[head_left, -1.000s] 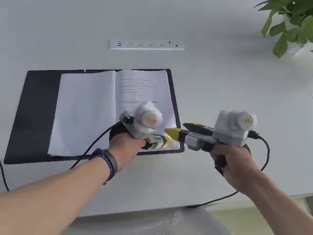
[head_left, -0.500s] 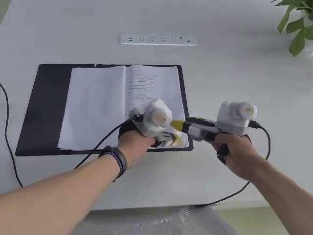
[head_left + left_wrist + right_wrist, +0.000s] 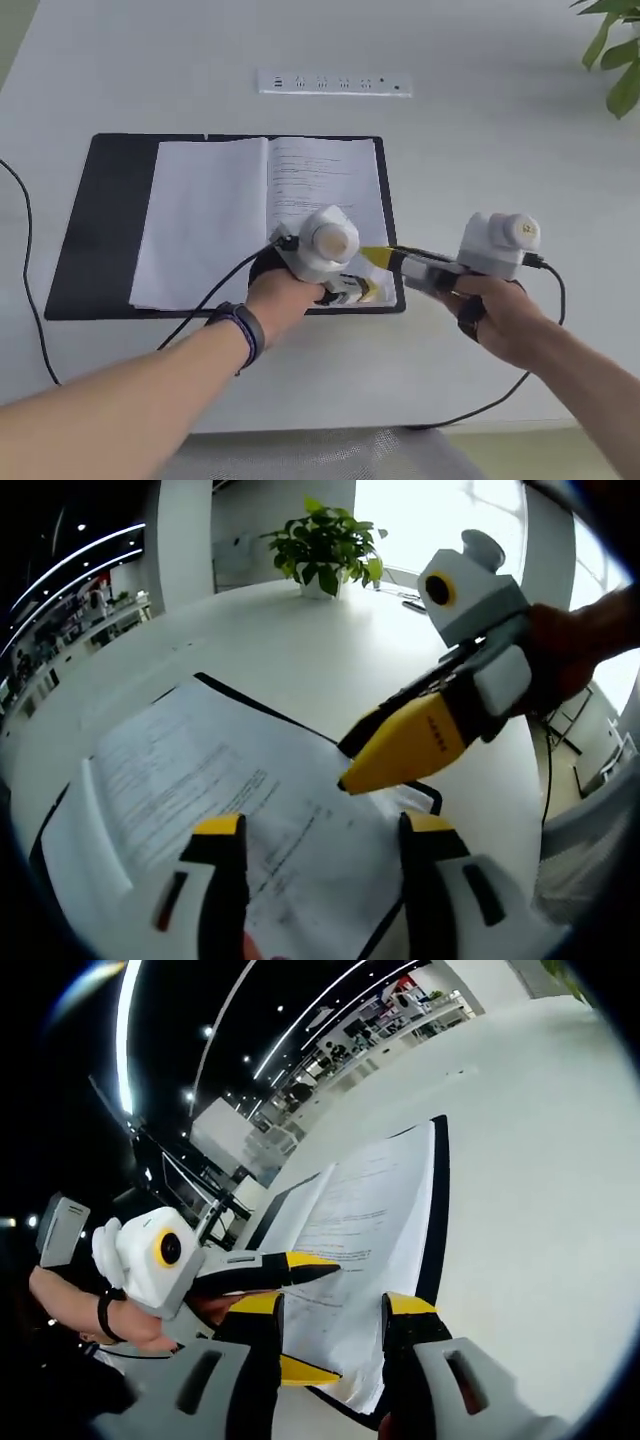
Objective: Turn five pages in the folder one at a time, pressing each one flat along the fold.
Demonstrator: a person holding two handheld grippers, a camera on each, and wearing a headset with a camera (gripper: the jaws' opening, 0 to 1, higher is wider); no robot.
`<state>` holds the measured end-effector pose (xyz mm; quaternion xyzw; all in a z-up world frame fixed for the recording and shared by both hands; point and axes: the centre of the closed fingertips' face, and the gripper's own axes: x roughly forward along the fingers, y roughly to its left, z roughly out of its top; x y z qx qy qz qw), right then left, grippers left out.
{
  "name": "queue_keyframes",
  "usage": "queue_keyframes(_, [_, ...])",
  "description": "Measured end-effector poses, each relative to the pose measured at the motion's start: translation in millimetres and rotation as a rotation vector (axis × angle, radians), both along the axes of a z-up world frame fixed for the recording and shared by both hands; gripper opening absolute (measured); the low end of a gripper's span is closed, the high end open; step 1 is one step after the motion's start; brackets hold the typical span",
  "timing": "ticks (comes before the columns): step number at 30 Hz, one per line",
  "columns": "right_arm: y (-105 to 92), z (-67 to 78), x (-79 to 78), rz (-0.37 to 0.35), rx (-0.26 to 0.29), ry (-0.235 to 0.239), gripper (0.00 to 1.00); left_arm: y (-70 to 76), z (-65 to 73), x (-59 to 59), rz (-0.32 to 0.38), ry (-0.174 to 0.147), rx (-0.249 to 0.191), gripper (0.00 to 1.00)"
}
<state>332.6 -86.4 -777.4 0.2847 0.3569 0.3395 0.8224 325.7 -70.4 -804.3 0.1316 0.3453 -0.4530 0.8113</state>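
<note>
Folder (image 3: 95, 230) is laid open on the surface (image 3: 500, 130), with left tool (image 3: 322, 825) and right tool (image 3: 336, 1303) held agape and empty at the right-hand page's (image 3: 330, 180) lower corner. A page turn is judged pending; one sheet must be pinched alone.

An open black folder (image 3: 100, 230) is seen laid flat on a white table (image 3: 500, 150), with 2 white pages spread across it: a blank left page (image 3: 205, 225) and a right page (image 3: 325, 185) printed with text. The left gripper (image 3: 360, 291) is held over the folder's lower right corner, and a black cable (image 3: 215, 290) is trailed from it past a dark wristband (image 3: 243, 325). The right gripper (image 3: 372, 257) is held just beside it, its yellow tip pointed left over the folder's right edge. A power strip (image 3: 334, 83) is set beyond the folder, and plant (image 3: 620, 60) leaves are glimpsed at the upper right.
</note>
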Motion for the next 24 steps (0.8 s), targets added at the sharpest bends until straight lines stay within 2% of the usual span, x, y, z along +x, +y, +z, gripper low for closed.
queue_keyframes(3, [-2.9,0.2,0.3,-0.011,0.021,0.000,0.25,-1.0,5.6,-6.9,-0.024,-0.004,-0.008,0.66])
queue_keyframes(5, [-1.0,3.2,-1.1,-0.018,0.058,0.012,0.21,-0.5,9.9,-7.9,-0.026,-0.005,-0.017,0.67])
queue_keyframes(11, [5.4,0.5,-6.5,0.000,0.038,0.010,0.12,4.2,19.9,-5.9,-0.019,-0.012,-0.035,0.68])
queue_keyframes(14, [6.9,-0.3,-8.0,-0.008,0.025,0.002,0.04,8.9,22.1,-6.3,-0.014,-0.012,-0.033,0.70])
queue_keyframes(24, [10.0,8.6,-5.6,-0.042,0.013,-0.012,0.00,34.2,35.3,-6.1,0.047,-0.020,-0.067,0.72])
